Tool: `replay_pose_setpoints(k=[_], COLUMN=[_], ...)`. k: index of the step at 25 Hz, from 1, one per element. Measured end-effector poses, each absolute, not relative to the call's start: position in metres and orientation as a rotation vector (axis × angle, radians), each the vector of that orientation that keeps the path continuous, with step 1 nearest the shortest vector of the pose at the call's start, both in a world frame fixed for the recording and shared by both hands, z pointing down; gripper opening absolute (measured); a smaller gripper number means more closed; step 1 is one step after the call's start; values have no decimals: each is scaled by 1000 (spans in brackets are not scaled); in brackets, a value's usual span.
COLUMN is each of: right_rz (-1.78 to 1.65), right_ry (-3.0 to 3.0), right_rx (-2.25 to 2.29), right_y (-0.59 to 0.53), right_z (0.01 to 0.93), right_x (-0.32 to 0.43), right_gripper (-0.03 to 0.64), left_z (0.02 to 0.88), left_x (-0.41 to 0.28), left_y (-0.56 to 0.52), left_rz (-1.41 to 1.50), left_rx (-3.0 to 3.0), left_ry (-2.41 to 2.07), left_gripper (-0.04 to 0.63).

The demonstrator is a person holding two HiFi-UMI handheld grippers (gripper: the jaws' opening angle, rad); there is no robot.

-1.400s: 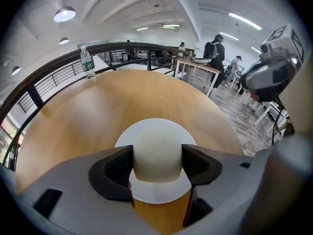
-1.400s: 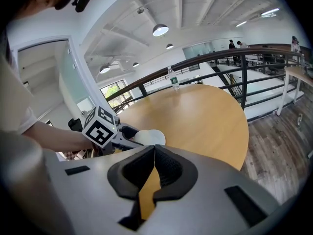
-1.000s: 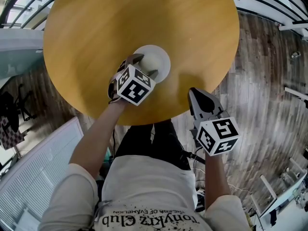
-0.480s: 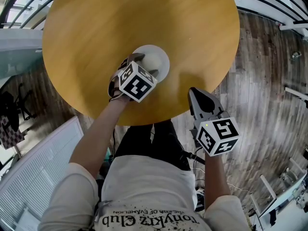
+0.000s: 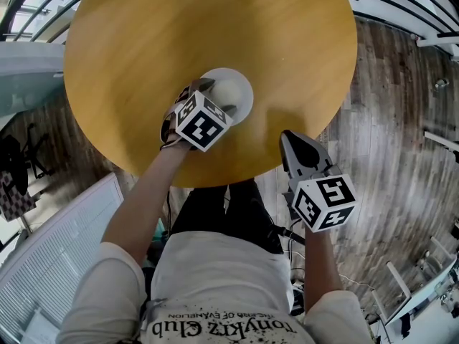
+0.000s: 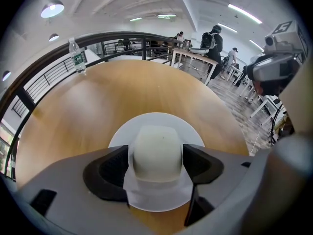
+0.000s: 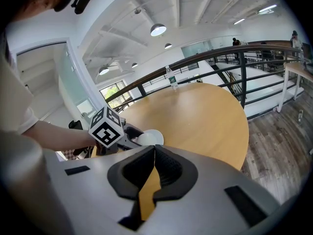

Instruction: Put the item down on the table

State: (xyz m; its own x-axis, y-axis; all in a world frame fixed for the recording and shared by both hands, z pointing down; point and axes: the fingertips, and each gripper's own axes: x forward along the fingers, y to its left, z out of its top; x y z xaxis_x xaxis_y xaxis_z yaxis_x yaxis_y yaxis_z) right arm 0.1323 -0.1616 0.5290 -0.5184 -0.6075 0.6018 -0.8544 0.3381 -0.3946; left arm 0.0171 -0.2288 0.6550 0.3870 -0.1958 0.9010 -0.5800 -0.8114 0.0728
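A cream-white rounded cup [image 6: 156,148] stands on a white saucer [image 6: 156,120] on the round wooden table [image 6: 93,106]. My left gripper [image 6: 155,161] points steeply down over it. Its jaws have just been opening and stand wide on either side of the cup, close to its sides and not squeezing it. In the head view the left gripper [image 5: 215,97] covers the near part of the saucer [image 5: 240,84]. My right gripper [image 5: 290,138] hangs at the table's near edge, shut and holding nothing. Its pads meet in the right gripper view [image 7: 154,153].
A water bottle [image 6: 78,55] stands at the table's far edge beside a dark railing [image 6: 58,67]. Wooden plank floor [image 5: 387,120] lies to the right of the table. People and desks [image 6: 212,40] are far behind.
The left gripper's marker cube has shifted very slightly up the picture. The cup, the saucer and the right gripper are where they were.
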Motion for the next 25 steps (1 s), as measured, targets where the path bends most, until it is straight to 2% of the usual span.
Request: replay_pose_setpoints(k=[15,16,17,18,25], right_rz=[893,886,882,878,820], right_ry=[-2302,-2309,-2315,-2320,-2357], right_rx=[1250,1250,1248,1244,1245], right_y=[-153,-152,-150,-147,-126], right_z=[498,495,493,490,459], right_x=[116,115,114,112,108], right_gripper=[25,25,25,25,25], left_z=[584,576,567,559,500], left_x=[-6,-5,-6,-7,-17], left_y=[-208,-205,-201,-196,-160], left_rz=[1211,1183,1149,1118,1086], left_rx=[2330,2343,2352,2358,2466], left_ry=[-807,-818,-831,-842,-946], left_gripper=[342,326,271,244,82])
